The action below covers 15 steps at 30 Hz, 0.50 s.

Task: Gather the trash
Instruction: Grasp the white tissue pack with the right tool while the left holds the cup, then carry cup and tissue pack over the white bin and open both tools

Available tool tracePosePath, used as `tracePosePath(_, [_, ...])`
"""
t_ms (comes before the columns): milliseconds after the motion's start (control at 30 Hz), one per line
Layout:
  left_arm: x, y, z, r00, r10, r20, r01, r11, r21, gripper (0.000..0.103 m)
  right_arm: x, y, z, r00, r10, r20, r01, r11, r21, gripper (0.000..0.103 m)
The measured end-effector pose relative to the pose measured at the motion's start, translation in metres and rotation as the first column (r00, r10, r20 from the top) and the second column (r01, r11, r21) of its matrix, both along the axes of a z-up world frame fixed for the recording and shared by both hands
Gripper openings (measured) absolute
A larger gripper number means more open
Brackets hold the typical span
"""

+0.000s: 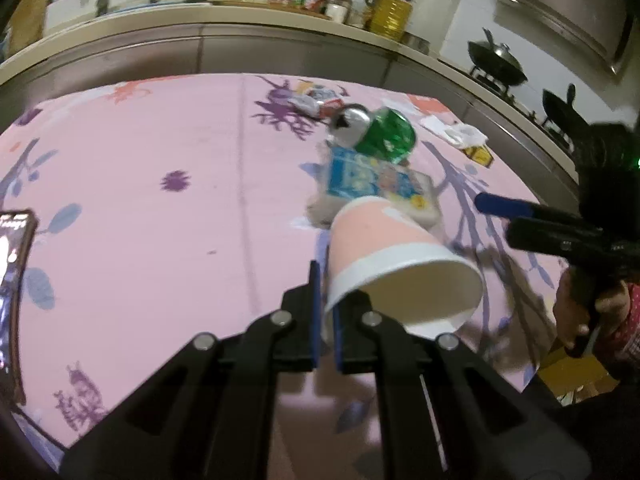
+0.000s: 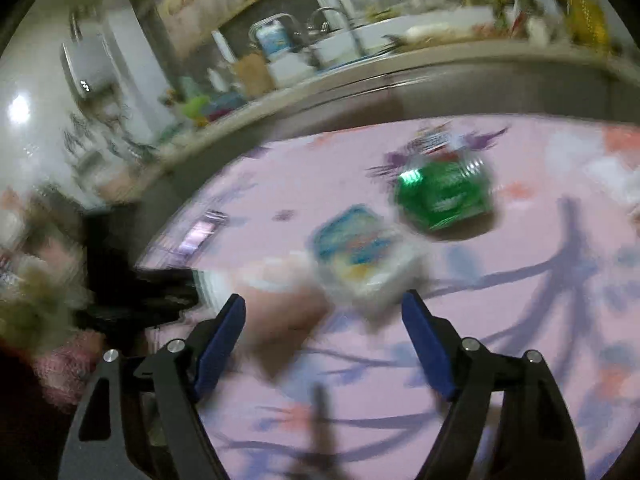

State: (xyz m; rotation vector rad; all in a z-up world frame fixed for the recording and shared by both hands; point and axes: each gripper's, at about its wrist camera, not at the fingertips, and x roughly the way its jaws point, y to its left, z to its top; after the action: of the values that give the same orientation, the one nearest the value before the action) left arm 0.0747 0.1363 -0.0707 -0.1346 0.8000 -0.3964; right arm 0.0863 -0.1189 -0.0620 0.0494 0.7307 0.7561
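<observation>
A phone [image 1: 12, 276] is lying at the surface's [image 1: 140, 200] left edge. The paper cup [image 1: 400, 264] is being pinched by its rim in the closed left gripper [image 1: 325, 320] (keep it level); the right gripper [image 2: 324, 344] is being held wide, empty, near the can [image 1: 384, 136].

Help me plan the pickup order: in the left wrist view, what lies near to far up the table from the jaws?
Paper cup held by the left gripper → blue packet → green can → wrappers at the far edge.
</observation>
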Motion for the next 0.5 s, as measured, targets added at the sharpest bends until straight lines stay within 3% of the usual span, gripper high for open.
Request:
tracePosePath(67, [-0.002,0.011,0.002,1.0,0.027,-0.002,-0.027,0.999,-0.02,0.005,0.004,0.005,0.0,0.997,-0.02,0.069,0.027,0.993,-0.114,0.082])
tracePosePath(233, [-0.007,0.024,0.002,0.997,0.072,-0.01,-0.072,0.997,-0.03,0.005,0.025,0.041,-0.024,0.985,0.106,0.135,-0.054,0.937,-0.344,0.089])
tracePosePath(367, [-0.01,0.024,0.005,0.997,0.075,-0.009,-0.076,0.997,-0.03,0.005,0.047,0.057,-0.041,0.985,0.137,0.105,-0.086,0.918,-0.387,0.089])
tracePosePath(400, [-0.011,0.023,0.007,0.997,0.074,-0.005,-0.074,0.997,-0.028,0.005,0.052,0.058,-0.044,0.986,0.14,0.087,-0.098,0.921,-0.377,0.085])
tracePosePath(433, [-0.011,0.022,0.009,0.997,0.071,0.0,-0.071,0.997,-0.025,0.005,0.053,0.056,-0.047,0.987,0.144,0.068,-0.111,0.928,-0.357,0.057])
tracePosePath(500, [-0.012,0.02,0.014,0.998,0.068,0.006,-0.068,0.997,-0.023,0.005,0.047,0.052,-0.046,0.989,0.139,0.048,-0.117,0.941,-0.316,0.057])
